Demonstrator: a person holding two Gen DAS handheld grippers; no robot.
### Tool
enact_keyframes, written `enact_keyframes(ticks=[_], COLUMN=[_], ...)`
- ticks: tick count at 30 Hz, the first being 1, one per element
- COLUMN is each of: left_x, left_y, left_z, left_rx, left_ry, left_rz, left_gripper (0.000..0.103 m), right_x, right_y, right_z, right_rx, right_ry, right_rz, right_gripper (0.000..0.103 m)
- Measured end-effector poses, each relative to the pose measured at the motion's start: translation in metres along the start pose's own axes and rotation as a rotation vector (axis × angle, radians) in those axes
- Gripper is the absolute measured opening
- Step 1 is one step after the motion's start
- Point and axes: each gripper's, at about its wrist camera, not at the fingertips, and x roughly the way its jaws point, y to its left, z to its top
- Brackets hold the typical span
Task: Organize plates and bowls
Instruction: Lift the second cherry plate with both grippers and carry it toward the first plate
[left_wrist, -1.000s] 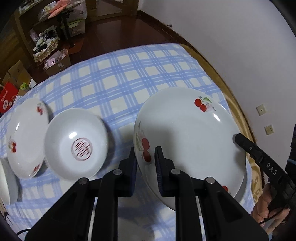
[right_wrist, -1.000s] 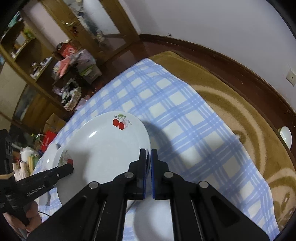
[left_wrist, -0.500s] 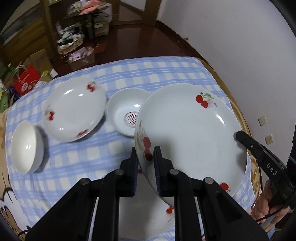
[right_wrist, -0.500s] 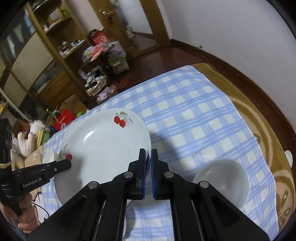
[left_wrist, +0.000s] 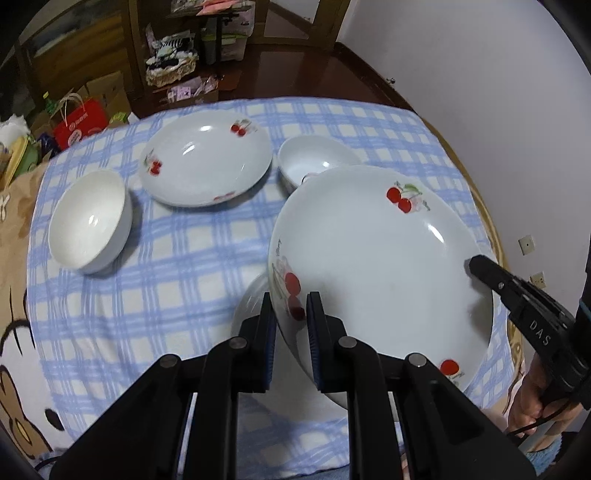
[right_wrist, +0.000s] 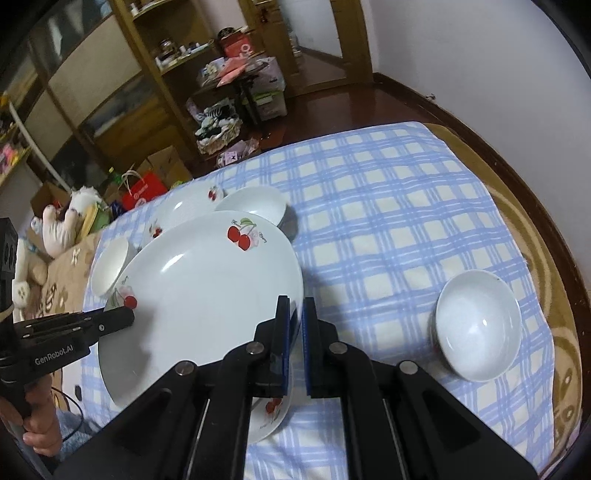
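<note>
A large cherry-patterned plate (left_wrist: 373, 258) was held tilted above the blue checked cloth (left_wrist: 177, 258), its near rim clamped between the pads of the left gripper (left_wrist: 290, 317) and its opposite rim pinched by the tightly closed right gripper (right_wrist: 294, 314). Another cherry plate (right_wrist: 271, 410) was seen lying on the cloth directly beneath the lifted one. Farther back a second cherry dish (left_wrist: 207, 162) was set between a white bowl (left_wrist: 90, 225) and a smaller bowl (left_wrist: 314, 162), while a further white bowl (right_wrist: 478, 325) stood well apart at the right.
</note>
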Motion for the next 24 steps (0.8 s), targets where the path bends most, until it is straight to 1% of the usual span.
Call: enact_keyframes(ticks=[4, 7, 10, 18, 24], left_x=[0.0, 0.001, 0.003, 0.012, 0.025], left_y=[0.008, 0.012, 0.017, 0.024, 0.032], left_z=[-0.013, -0.021, -0.027, -0.044, -0.051], left_rx=[-0.015, -0.007, -0.027, -0.026, -0.049], left_ry=[0.011, 0.025, 0.031, 0.047, 0.06], left_rz=[-0.007, -0.006, -0.016, -0.021, -0.028], left_gripper=[0.016, 0.016, 0.016, 0.016, 0.016], right_x=[-0.002, -0.002, -0.001, 0.005, 0.015], right_y=[0.012, 0.019, 0.021, 0.027, 0.03], right_z=[-0.01, -0.018, -0.023, -0.035, -0.04], right_rx=[-0.043, -0.071, -0.068, -0.075, -0.085], right_ry=[0.015, 0.025, 0.038, 0.061, 0.08], right_rz=[-0.012, -0.034, -0.035, -0.043, -0.052], right_gripper=[0.007, 0.007, 0.007, 0.007, 0.007])
